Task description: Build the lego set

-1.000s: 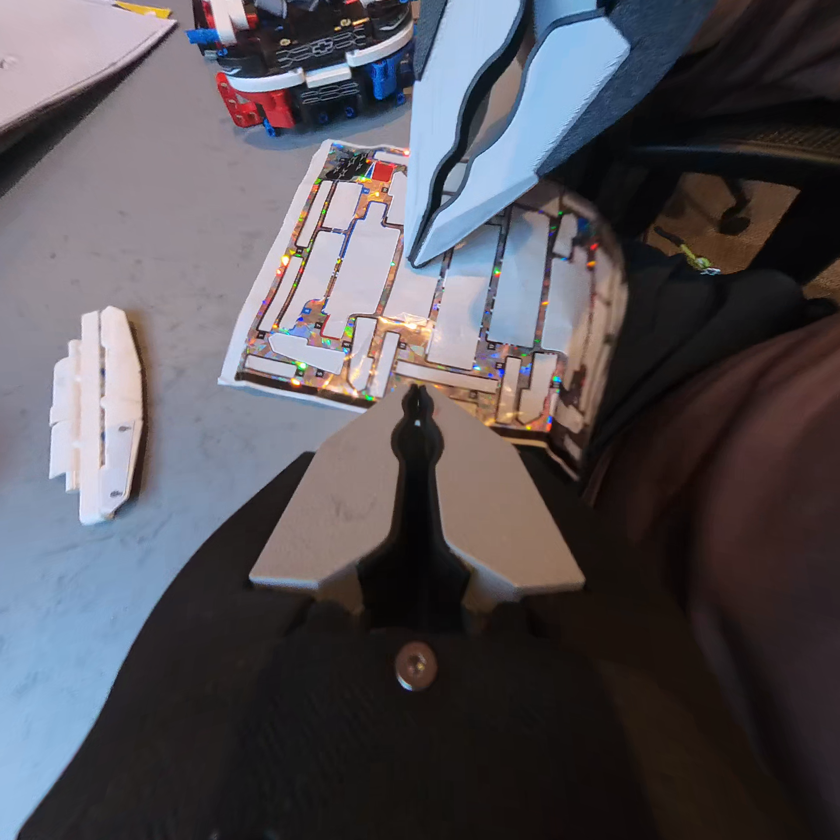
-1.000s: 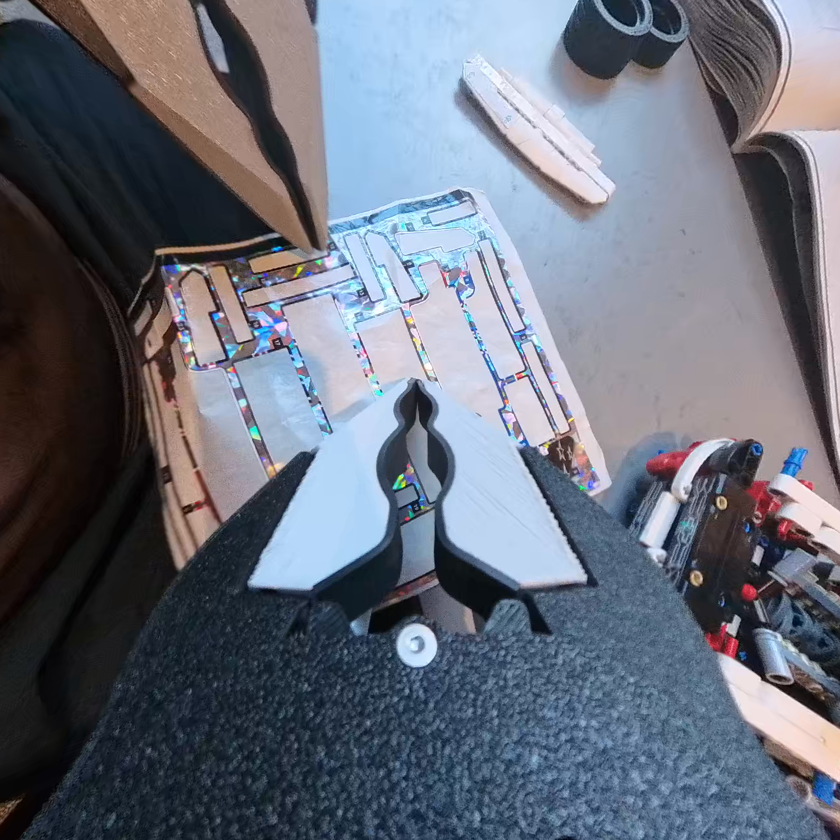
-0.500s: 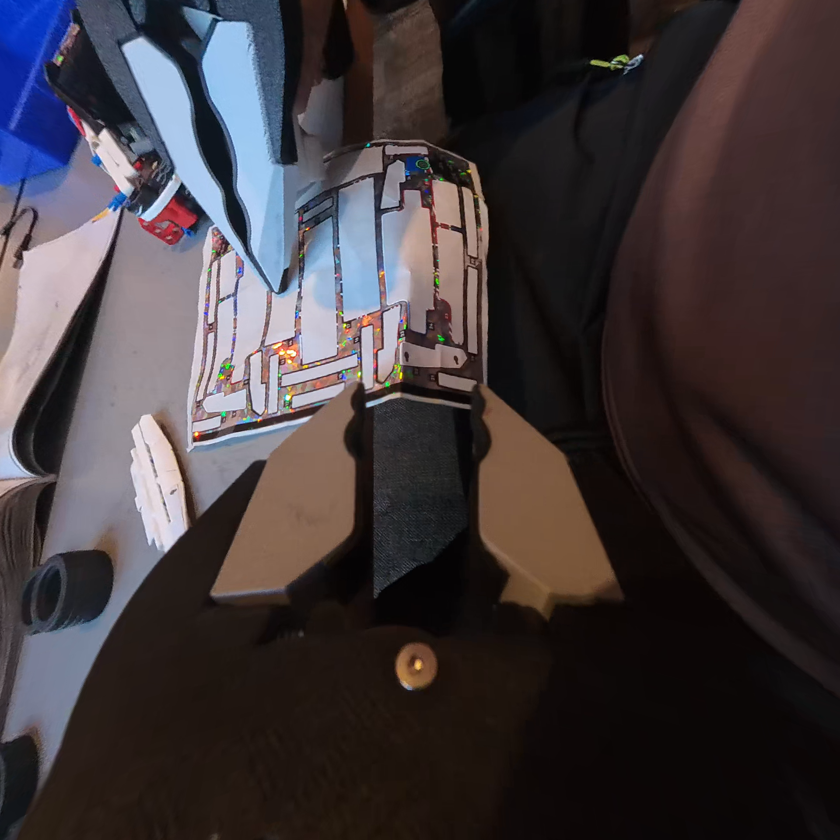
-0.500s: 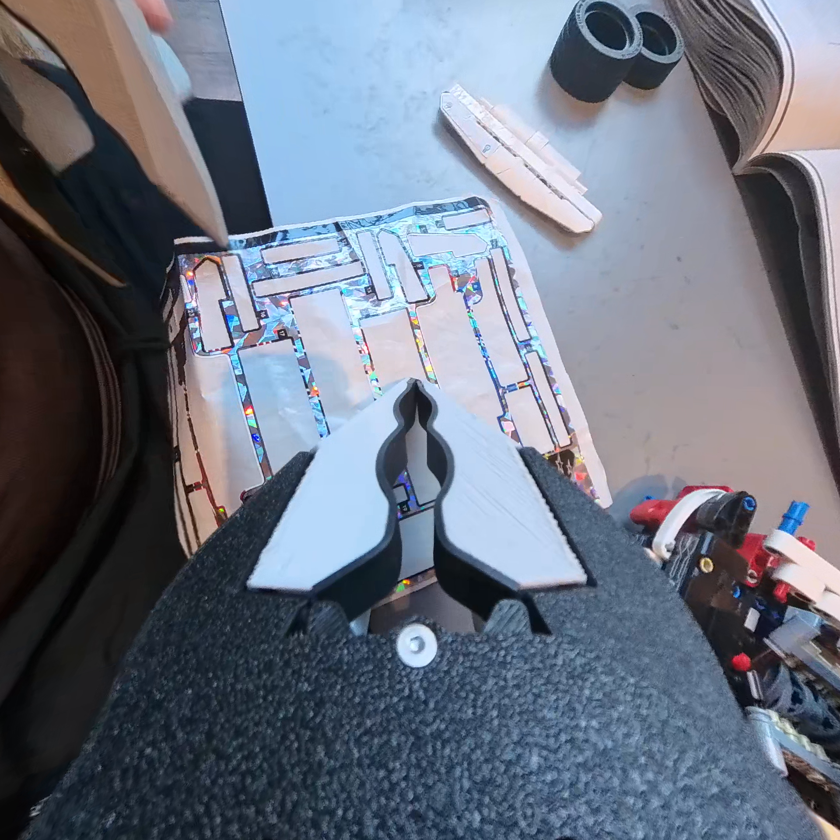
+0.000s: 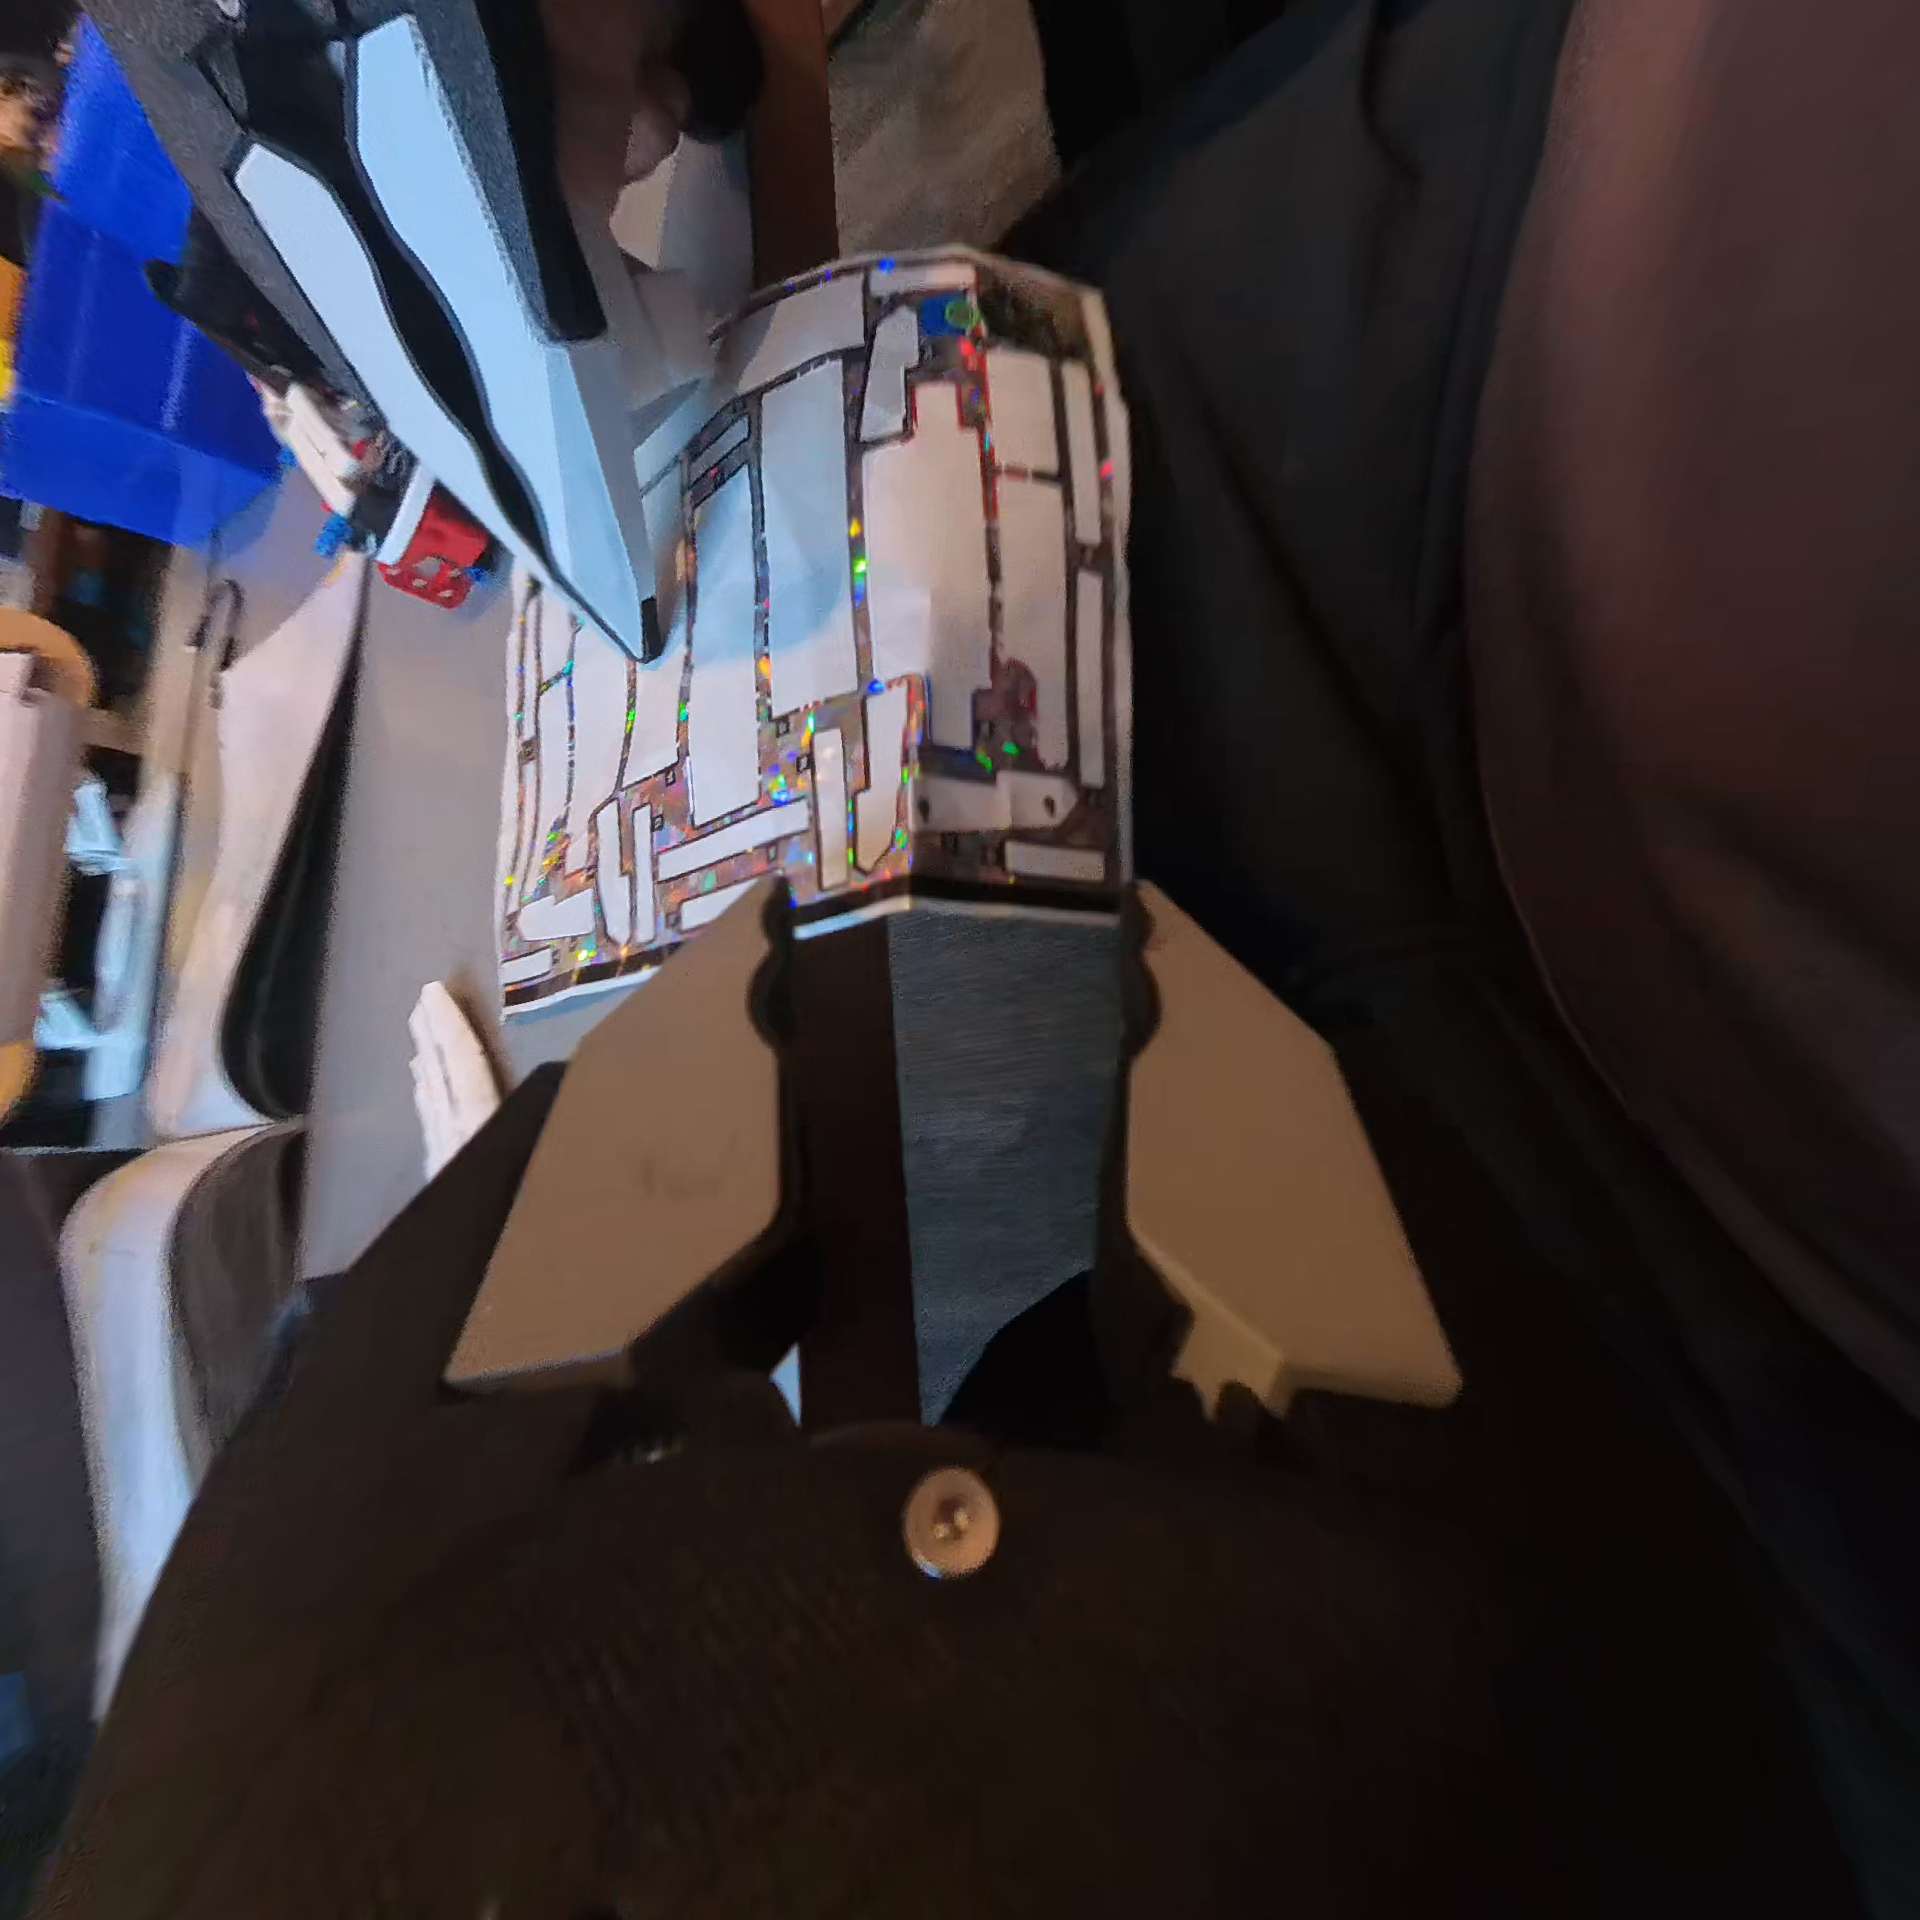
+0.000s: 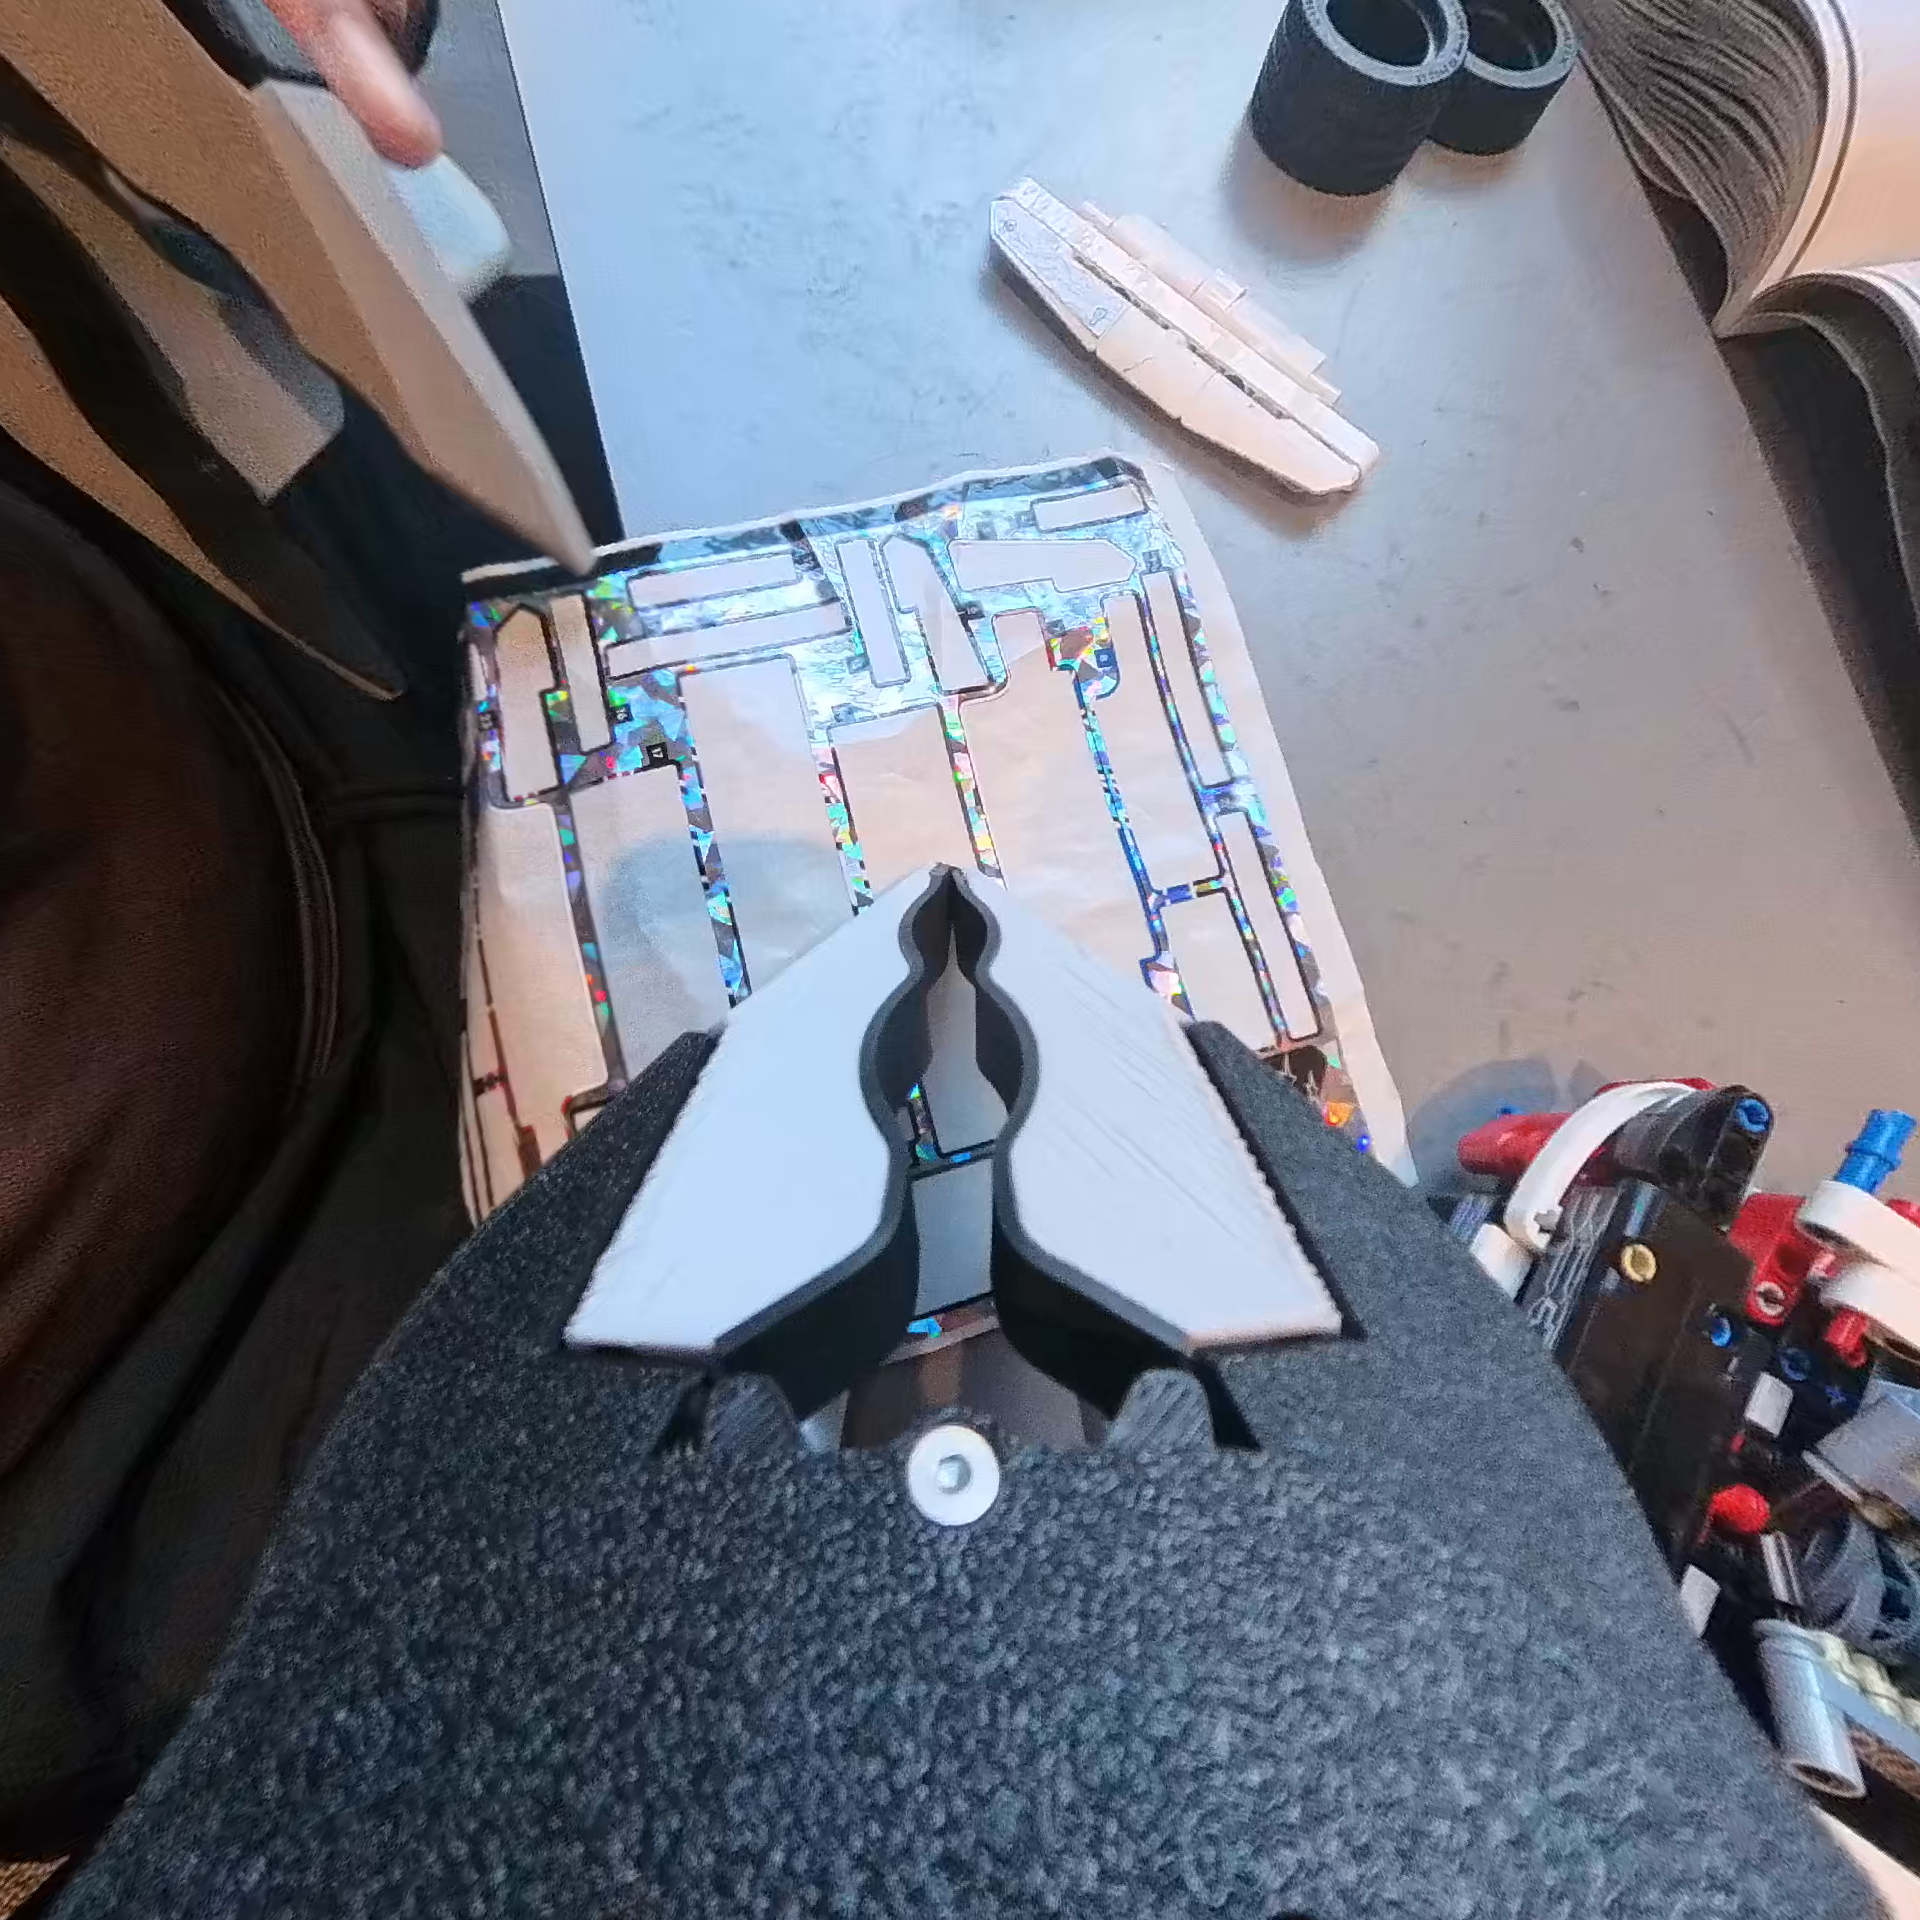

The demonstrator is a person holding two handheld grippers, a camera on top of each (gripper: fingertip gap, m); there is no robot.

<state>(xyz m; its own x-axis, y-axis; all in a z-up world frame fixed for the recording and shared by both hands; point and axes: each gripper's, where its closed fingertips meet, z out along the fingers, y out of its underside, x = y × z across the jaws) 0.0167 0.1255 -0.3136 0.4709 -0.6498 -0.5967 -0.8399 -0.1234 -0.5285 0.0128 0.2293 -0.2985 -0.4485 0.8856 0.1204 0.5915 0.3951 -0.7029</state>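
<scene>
A: Starting at the left of the right wrist view, what is showing?

B: The left gripper (image 6: 499, 509) is reaching in from the top left, its tips spread apart, one tip lying at the far left corner of the holographic sticker sheet (image 6: 904, 790). In its own view the left gripper (image 5: 951, 914) is gaping wide, with the sheet's near edge sitting between the tips.

A: And the sheet itself?

B: It is lying on the grey table (image 6: 1558, 675), its long axis running from the near edge away towards the table's far side. Its left part is hanging over the table edge, bending down against dark clothing (image 6: 208, 935).

A: The right gripper?

B: The right gripper (image 6: 951, 883) is hovering over the sheet's middle with its tips pressed together and nothing visible between them.

A: Further right?

B: A white lego panel (image 6: 1174, 332) is lying beyond the sheet, its long axis slanting from upper left to lower right. Two black tyres (image 6: 1413, 73) are sitting behind it, an open booklet (image 6: 1787, 166) is spreading at the right edge, and the lego car (image 6: 1683, 1299) is resting at lower right.
</scene>
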